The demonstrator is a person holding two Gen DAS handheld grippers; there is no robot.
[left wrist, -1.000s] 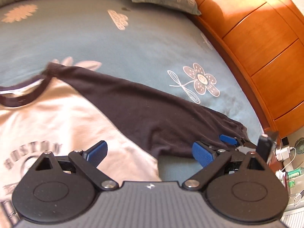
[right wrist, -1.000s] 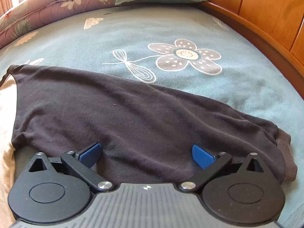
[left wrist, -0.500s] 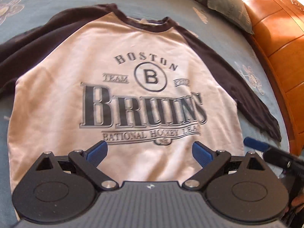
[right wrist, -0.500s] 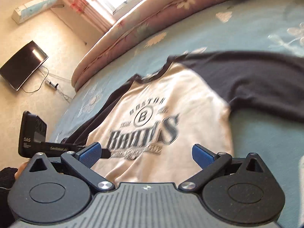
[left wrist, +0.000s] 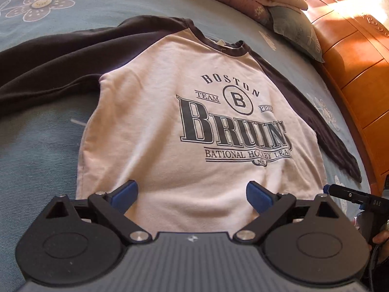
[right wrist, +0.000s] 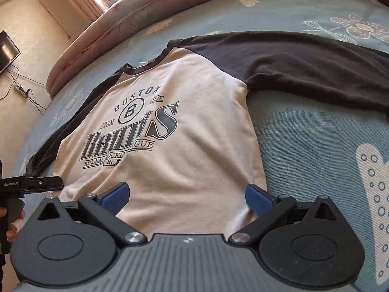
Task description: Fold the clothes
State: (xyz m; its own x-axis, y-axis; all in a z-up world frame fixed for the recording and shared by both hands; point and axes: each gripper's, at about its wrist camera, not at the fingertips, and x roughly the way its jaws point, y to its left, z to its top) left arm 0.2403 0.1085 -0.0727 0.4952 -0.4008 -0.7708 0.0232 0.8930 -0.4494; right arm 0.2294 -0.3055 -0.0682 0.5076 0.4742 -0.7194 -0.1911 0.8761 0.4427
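Flowered blue bedspread (left wrist: 48,146), pillow (left wrist: 295,31), wooden headboard (left wrist: 359,73), rolled quilt (right wrist: 136,17).

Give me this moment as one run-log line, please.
left gripper: open | right gripper: open | shirt: flat, unfolded, sleeves spread | bed

— How do we hold our left gripper (left wrist: 192,193)?

— Jaws spread wide, blue fingertips (left wrist: 125,192) far apart, nothing between them.

— And our right gripper (right wrist: 186,194)?

— The same: wide apart, nothing clamped. In the left view it pokes in at the right edge, level with the left one.

— Our hands?

— Barely seen: a few fingers (right wrist: 14,226) wrapped on the left handle.
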